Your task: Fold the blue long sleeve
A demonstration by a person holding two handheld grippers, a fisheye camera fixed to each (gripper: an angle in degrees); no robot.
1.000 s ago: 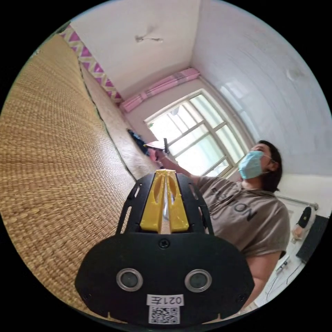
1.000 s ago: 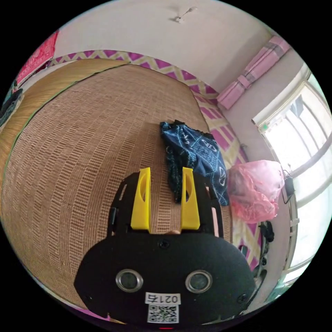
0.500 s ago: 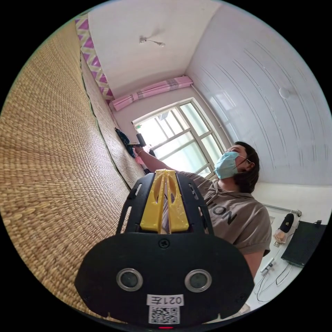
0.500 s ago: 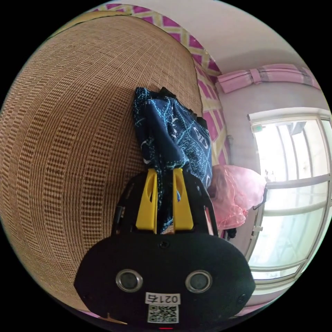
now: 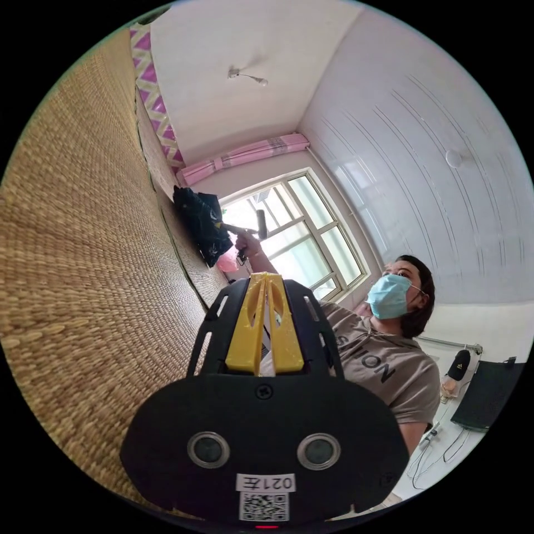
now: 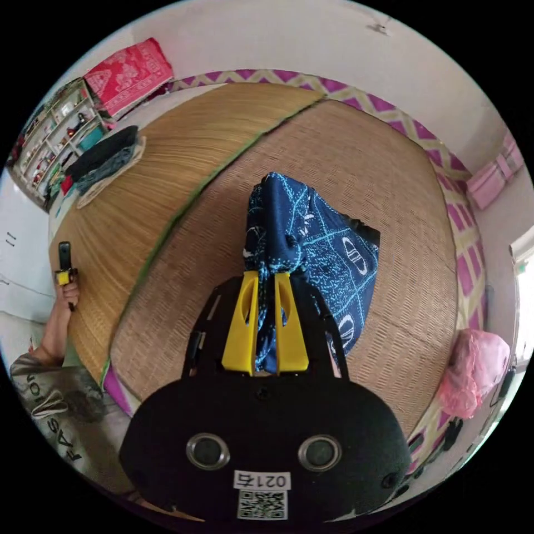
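**Shirt pinched and lifted over the mat**

Right gripper (image 6: 266, 275): yellow jaws clamped on a bunched fold of the blue shirt (image 6: 311, 250), cloth hanging in a lump above the woven mat (image 6: 183, 261). Left gripper (image 5: 266, 276): jaws pressed together, nothing between, beside the mat. Pink bag (image 6: 473, 378) near the mat's edge, well apart from the shirt.

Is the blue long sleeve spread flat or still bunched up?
Bunched up. The blue long sleeve hangs in a crumpled clump from the right gripper, whose jaws pinch a gathered fold, above the woven mat.
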